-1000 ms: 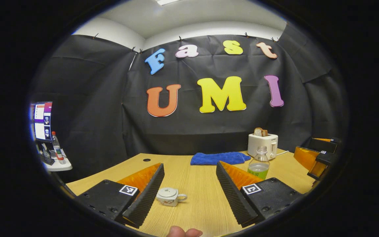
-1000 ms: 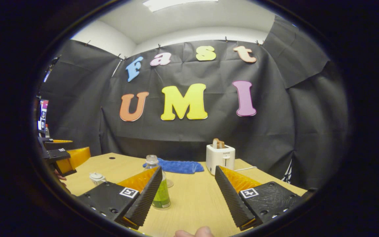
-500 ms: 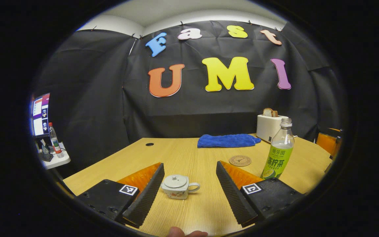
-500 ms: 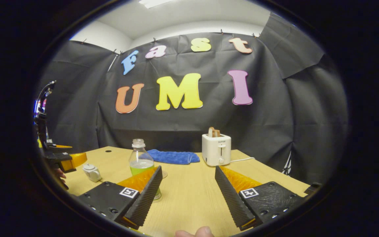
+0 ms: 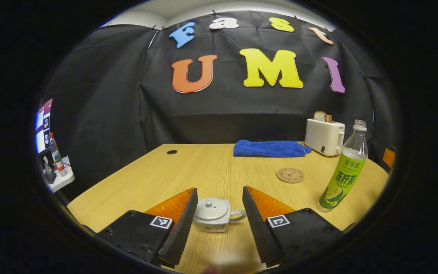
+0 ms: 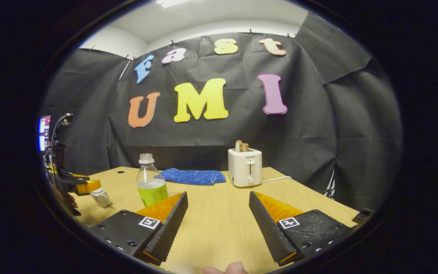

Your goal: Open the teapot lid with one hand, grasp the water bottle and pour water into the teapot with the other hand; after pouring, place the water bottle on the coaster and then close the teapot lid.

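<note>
The left hand-held gripper (image 5: 216, 213) hangs open with the teapot (image 5: 214, 215) between its fingers, lid on, untouched. The water bottle (image 6: 150, 184) stands upright just left of the open right hand-held gripper (image 6: 218, 217), nearer that one.

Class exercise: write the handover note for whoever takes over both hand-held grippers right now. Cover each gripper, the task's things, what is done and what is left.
Left hand-held gripper: open, fingers either side of the teapot, lid on.
Right hand-held gripper: open, holding nothing; water bottle stands uncapped on the table ahead to its left.
Coaster: bare, near the blue cloth.
Done: nothing yet.
Left: lift lid, grasp bottle, pour, set bottle on coaster, close lid.
</note>
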### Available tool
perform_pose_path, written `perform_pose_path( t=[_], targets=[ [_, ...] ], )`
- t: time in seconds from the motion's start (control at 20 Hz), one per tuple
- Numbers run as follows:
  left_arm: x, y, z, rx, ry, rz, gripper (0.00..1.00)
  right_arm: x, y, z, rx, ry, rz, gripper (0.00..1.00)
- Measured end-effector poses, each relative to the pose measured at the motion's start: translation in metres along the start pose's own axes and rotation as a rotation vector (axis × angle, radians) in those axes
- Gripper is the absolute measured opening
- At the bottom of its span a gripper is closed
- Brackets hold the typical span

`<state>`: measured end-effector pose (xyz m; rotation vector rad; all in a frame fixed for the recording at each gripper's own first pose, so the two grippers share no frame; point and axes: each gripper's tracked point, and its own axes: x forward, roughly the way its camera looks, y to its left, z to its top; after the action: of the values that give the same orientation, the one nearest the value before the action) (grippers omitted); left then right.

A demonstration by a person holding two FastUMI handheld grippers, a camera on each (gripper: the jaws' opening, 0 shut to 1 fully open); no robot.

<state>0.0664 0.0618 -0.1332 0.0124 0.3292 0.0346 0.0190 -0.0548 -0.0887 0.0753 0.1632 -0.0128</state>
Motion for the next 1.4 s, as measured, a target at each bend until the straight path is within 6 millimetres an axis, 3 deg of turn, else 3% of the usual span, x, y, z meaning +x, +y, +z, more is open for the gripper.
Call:
perform_pose_path(
  t=[0.2,0.25,0.4,0.55,0.7,0.9,1.05,1.2,1.4],
  targets=[
    [0.01,0.002,-0.008,0.001,0.034,0.005,0.59,0.002,0.0,-0.006,0.0,0.015,0.002,0.96],
    [0.012,0.004,-0.01,0.001,0.042,0.007,0.47,0.005,0.001,-0.008,0.001,0.021,0.004,0.96],
    [0.015,0.009,-0.01,0.01,0.041,0.023,0.31,0.007,0.001,-0.013,0.005,0.034,0.007,0.96],
    [0.016,0.013,-0.01,0.017,0.04,0.04,0.23,0.009,0.001,-0.017,0.012,0.044,0.009,0.96],
    [0.017,0.015,-0.009,0.023,0.035,0.042,0.08,0.009,0.001,-0.019,0.013,0.049,0.011,0.97],
    [0.016,0.015,-0.005,0.023,0.022,0.033,0.03,0.008,0.003,-0.018,0.012,0.043,0.02,0.96],
    [0.007,0.017,0.012,0.04,-0.024,0.038,0.03,0.007,0.004,-0.016,0.006,0.034,0.021,0.97],
    [-0.014,0.013,0.034,0.005,-0.077,0.015,0.03,0.002,0.014,-0.014,-0.004,0.024,0.057,0.96],
    [-0.048,0.007,0.049,-0.044,-0.132,-0.013,0.03,-0.001,0.032,-0.019,-0.026,0.028,0.111,0.96]
  ],
)
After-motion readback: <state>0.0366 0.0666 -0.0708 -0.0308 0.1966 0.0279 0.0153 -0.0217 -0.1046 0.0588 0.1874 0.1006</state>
